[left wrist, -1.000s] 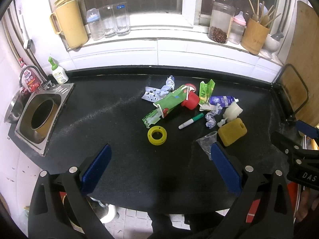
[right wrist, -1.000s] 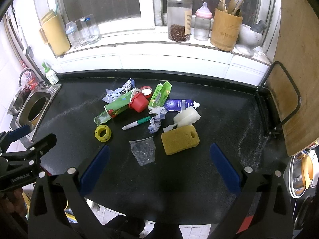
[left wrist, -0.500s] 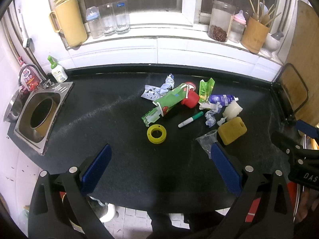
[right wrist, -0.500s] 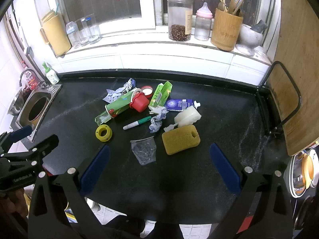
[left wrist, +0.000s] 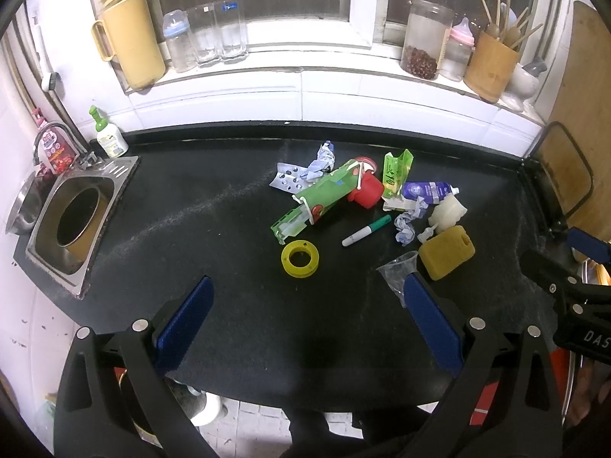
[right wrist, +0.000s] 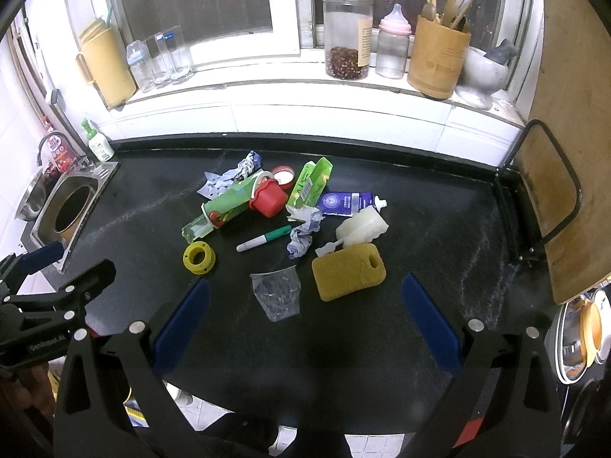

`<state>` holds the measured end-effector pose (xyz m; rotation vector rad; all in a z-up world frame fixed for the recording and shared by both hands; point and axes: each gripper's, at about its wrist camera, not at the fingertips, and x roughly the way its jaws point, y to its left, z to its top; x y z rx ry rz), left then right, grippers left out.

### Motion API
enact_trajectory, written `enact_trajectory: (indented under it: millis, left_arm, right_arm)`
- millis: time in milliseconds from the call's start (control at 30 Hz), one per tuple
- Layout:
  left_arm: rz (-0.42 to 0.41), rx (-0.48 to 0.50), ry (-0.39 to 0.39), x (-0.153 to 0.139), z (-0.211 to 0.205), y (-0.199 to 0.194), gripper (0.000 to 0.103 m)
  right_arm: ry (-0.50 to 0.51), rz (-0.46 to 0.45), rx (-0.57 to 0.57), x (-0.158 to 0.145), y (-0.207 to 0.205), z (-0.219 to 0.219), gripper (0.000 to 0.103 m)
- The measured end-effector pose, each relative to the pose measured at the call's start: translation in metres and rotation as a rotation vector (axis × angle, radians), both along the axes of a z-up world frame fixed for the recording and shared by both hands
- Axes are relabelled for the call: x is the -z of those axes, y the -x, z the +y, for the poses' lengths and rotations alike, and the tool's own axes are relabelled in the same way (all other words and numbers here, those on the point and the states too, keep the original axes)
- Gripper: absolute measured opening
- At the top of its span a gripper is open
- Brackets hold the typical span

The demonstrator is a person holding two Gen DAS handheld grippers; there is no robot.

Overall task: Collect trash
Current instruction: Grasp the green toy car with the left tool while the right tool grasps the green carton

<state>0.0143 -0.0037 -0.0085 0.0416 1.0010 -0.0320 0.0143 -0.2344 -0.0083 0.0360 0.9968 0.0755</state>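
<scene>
Both grippers spread wide, empty: left gripper (left wrist: 305,320), right gripper (right wrist: 305,316) above the counter's near edge. Trash pile mid black counter (right wrist: 420,206): yellow sponge (right wrist: 347,271), clear plastic bag (right wrist: 278,292), green marker (right wrist: 263,239), yellow tape spool (right wrist: 199,257).

We look from two cameras, one on each gripper, held back at the front edge of the black counter (left wrist: 214,206) and tipped down toward the window. The left one sits nearer the sink (left wrist: 76,221), the right one nearer the wooden board (right wrist: 573,152). Both see the same trash pile (right wrist: 282,221).
</scene>
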Motion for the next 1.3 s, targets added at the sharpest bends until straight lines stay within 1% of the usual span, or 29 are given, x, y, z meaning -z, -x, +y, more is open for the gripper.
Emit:
enact_trajectory:
  millis: [167,267,333,400,467,500,533,667,767,800,867,900,967,1033,1067,1133,1167,1200,1233,1267,1300]
  left_arm:
    - [0.011,0.011,0.010,0.004,0.003,-0.010,0.097]
    - [0.001,0.045,0.033,0.012,0.009,-0.019,0.097]
    - [-0.002,0.064,0.030,0.019,0.013,-0.028,0.097]
    - [0.010,0.075,0.020,0.034,0.019,-0.042,0.097]
    - [0.041,0.078,0.023,0.054,0.028,-0.059,0.097]
    - [0.065,0.081,0.031,0.069,0.033,-0.072,0.097]
    - [0.089,0.087,0.019,0.083,0.036,-0.083,0.096]
    - [0.104,0.152,-0.015,0.130,0.042,-0.118,0.096]
    - [0.126,0.190,-0.010,0.156,0.043,-0.141,0.092]
    - [0.135,0.198,-0.005,0.166,0.044,-0.150,0.089]
    - [0.147,0.228,0.005,0.179,0.044,-0.163,0.083]
    - [0.153,0.241,-0.007,0.187,0.044,-0.170,0.081]
    - [0.158,0.259,-0.010,0.195,0.042,-0.178,0.081]
    - [0.168,0.267,0.005,0.204,0.043,-0.186,0.081]
    - [0.172,0.272,0.014,0.207,0.044,-0.188,0.081]
    - [0.164,0.285,0.017,0.213,0.045,-0.194,0.074]
    - [0.167,0.291,0.019,0.215,0.046,-0.194,0.072]
    - [0.171,0.300,0.022,0.217,0.046,-0.197,0.070]
    - [0.161,0.309,0.018,0.217,0.045,-0.198,0.061]
    - [0.159,0.325,0.015,0.216,0.044,-0.198,0.056]
    - [0.161,0.334,0.026,0.215,0.045,-0.199,0.045]
  right_arm:
    - [-0.003,0.014,0.000,0.006,-0.010,0.001,0.097]
    - [-0.010,0.022,-0.005,0.013,-0.022,-0.001,0.097]
    - [-0.014,0.021,-0.011,0.020,-0.033,-0.005,0.097]
    - [-0.034,0.021,-0.017,0.029,-0.048,-0.011,0.097]
    - [-0.047,0.030,-0.016,0.041,-0.065,-0.014,0.097]
    - [-0.053,0.034,-0.018,0.046,-0.073,-0.015,0.097]
    - [-0.059,0.042,-0.019,0.054,-0.085,-0.016,0.097]
    - [-0.080,0.083,-0.017,0.087,-0.132,-0.018,0.097]
    - [-0.089,0.123,-0.011,0.114,-0.167,-0.016,0.097]
    - [-0.092,0.134,-0.007,0.123,-0.180,-0.016,0.097]
    - [-0.095,0.155,0.003,0.139,-0.201,-0.015,0.097]
    - [-0.097,0.169,0.017,0.147,-0.213,-0.016,0.097]
    - [-0.106,0.194,0.036,0.161,-0.231,-0.018,0.097]
    - [-0.082,0.224,0.046,0.176,-0.251,-0.016,0.095]
    - [-0.072,0.239,0.045,0.184,-0.261,-0.015,0.092]
    - [-0.070,0.277,0.038,0.199,-0.277,-0.013,0.084]
    - [-0.070,0.298,0.032,0.207,-0.283,-0.012,0.076]
    - [-0.061,0.326,0.028,0.215,-0.288,-0.011,0.065]
    - [-0.061,0.339,0.027,0.219,-0.289,-0.010,0.057]
    - [-0.094,0.338,0.014,0.220,-0.291,-0.010,0.048]
    - [-0.087,0.328,-0.004,0.219,-0.291,-0.006,0.039]
